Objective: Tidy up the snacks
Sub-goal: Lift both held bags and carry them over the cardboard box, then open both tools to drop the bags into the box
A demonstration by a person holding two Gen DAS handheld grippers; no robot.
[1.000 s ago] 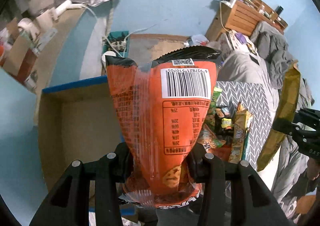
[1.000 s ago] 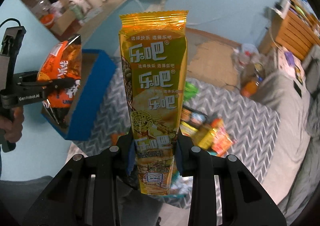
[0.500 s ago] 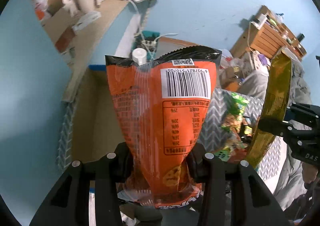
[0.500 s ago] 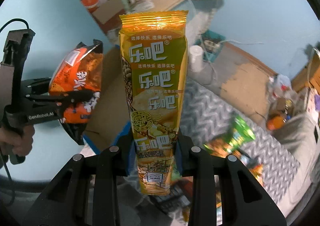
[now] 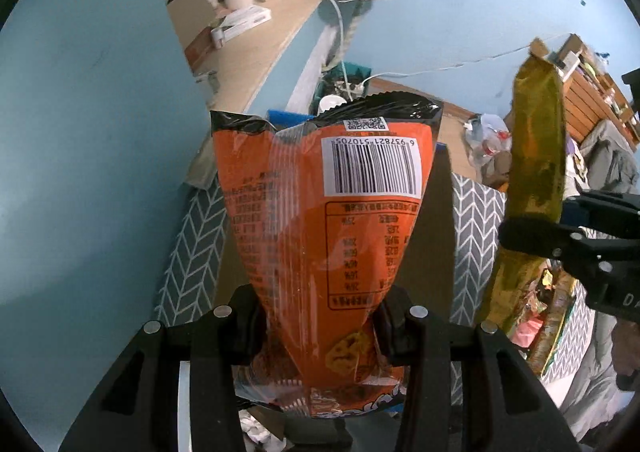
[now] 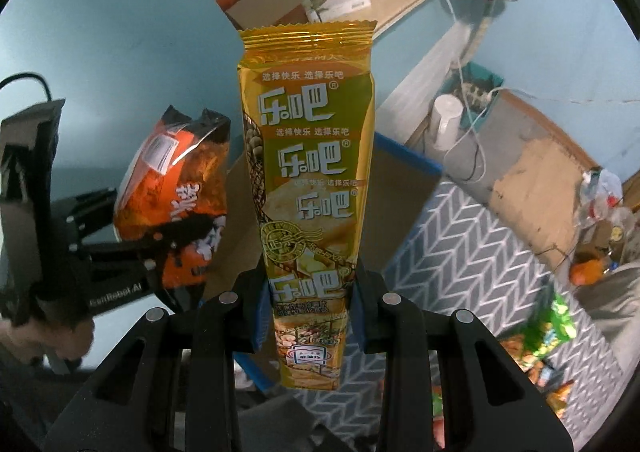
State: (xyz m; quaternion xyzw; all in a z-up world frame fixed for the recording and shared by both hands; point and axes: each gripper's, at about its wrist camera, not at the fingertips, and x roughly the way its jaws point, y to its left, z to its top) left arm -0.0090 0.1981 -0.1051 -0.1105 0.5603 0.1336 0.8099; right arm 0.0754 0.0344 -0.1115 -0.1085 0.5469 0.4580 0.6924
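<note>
The left gripper, jaws clamped on the orange snack bag, and the right gripper, jaws clamped on the upright yellow packet, both hover over the blue-edged cardboard box, the left seemingly nearer its middle.
</note>
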